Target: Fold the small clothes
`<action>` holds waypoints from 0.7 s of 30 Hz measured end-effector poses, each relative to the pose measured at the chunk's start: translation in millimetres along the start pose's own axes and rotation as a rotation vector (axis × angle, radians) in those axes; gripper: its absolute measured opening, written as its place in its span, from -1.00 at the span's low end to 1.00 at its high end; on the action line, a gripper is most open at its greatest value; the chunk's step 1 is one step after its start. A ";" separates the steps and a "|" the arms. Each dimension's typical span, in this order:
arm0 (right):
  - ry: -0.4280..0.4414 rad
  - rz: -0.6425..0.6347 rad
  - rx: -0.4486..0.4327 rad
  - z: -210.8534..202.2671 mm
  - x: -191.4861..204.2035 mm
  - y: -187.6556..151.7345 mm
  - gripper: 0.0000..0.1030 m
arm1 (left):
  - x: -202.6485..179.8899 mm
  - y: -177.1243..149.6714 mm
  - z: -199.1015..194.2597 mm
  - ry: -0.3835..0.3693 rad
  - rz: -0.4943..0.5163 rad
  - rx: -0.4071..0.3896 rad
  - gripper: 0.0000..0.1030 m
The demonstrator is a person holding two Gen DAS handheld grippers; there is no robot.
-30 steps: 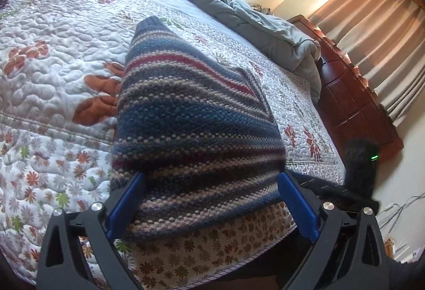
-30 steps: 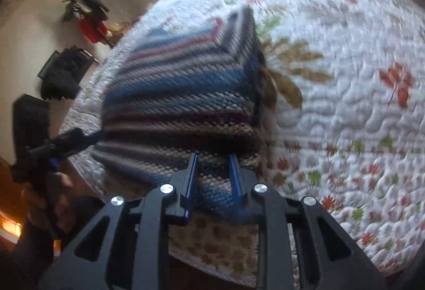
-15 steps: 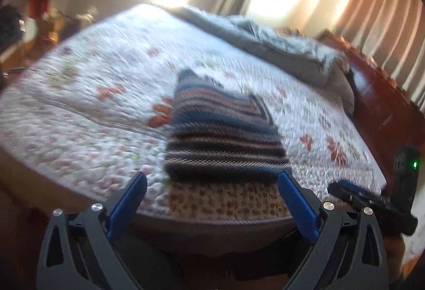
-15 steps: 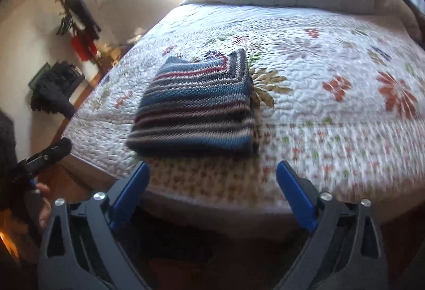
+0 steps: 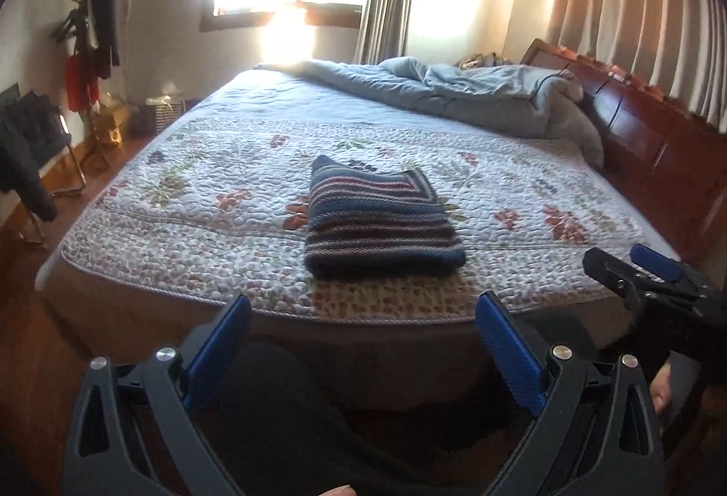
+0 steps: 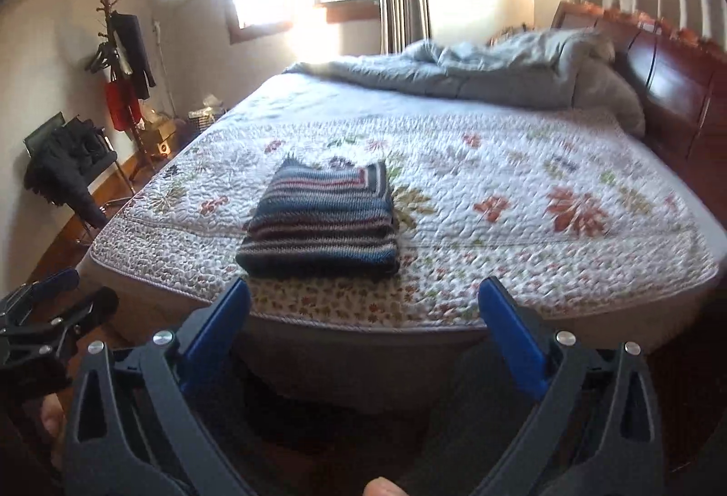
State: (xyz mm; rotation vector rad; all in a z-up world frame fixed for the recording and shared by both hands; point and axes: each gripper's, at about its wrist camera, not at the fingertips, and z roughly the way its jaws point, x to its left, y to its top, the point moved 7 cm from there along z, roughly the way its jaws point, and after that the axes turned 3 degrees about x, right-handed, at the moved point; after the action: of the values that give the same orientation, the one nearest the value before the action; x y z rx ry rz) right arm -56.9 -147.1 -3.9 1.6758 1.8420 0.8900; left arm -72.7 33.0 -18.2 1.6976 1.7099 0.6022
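Observation:
A striped knitted garment (image 5: 379,223), blue, grey and red, lies folded into a neat rectangle near the front edge of the quilted bed (image 5: 181,232). It also shows in the right wrist view (image 6: 322,219). My left gripper (image 5: 363,314) is open and empty, held back from the bed's front edge. My right gripper (image 6: 363,296) is open and empty too, also off the bed. Each gripper shows at the side of the other's view: the right one (image 5: 654,282) and the left one (image 6: 50,310).
A rumpled grey duvet (image 5: 454,96) lies at the far end of the bed. A dark wooden headboard (image 5: 645,123) runs along the right. A coat stand (image 5: 91,42) and a chair with dark clothes (image 5: 27,151) stand on the left by the wall.
My right gripper has let go of the folded garment and opened. Both grippers have pulled back from the bed, leaving the garment lying there.

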 end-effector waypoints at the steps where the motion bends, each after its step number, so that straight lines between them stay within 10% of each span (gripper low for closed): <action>1: -0.008 -0.013 -0.008 -6.1 2.2 0.4 0.94 | 1.3 -1.8 -4.7 -0.009 -0.015 0.004 0.93; 21: 0.013 -0.058 -0.081 -47.3 31.1 -14.8 0.94 | 8.8 -24.9 -31.7 0.044 -0.042 -0.022 0.93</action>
State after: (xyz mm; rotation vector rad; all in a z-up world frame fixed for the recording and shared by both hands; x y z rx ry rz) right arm -105.3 -123.4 18.8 1.5633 1.8293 0.9405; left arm -112.3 44.0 -15.4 1.6402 1.7595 0.6406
